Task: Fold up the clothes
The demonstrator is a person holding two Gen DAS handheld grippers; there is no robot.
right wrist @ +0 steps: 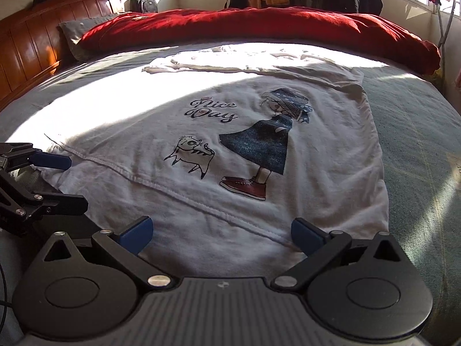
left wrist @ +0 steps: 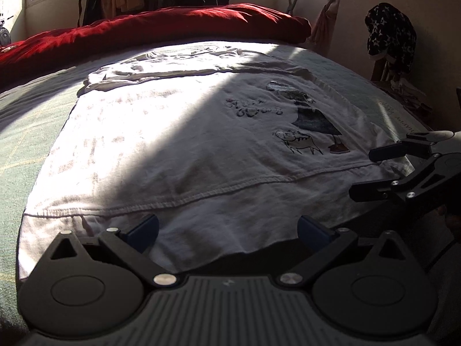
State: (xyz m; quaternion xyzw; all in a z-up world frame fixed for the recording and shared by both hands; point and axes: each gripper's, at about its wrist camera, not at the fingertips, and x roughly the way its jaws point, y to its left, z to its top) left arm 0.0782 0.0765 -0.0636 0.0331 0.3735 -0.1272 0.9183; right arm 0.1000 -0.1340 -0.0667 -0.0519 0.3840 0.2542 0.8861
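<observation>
On the bed (right wrist: 417, 150), a white T-shirt (right wrist: 201, 144) lies spread flat, its printed front facing up and its hem toward me. In my left wrist view, my left gripper (left wrist: 229, 229) has its 2 blue-padded fingers (left wrist: 144, 227) spread wide, with nothing between them; the shirt's hem edge lies just ahead of and beneath the tips, and I cannot tell whether the pads touch the cloth. In my right wrist view, my right gripper (right wrist: 222, 232) is just as wide, empty, poised over the hem near the shirt's right corner. Each camera catches the other tool at its side: the right one by the shirt's right edge, the left one (right wrist: 57, 178) by the hem on the left, both with fingers apart. A red quilt (right wrist: 259, 26) lies bunched along the far side of the bed, well beyond the shirt's collar end. Sunlight crosses the far half of the shirt.
</observation>
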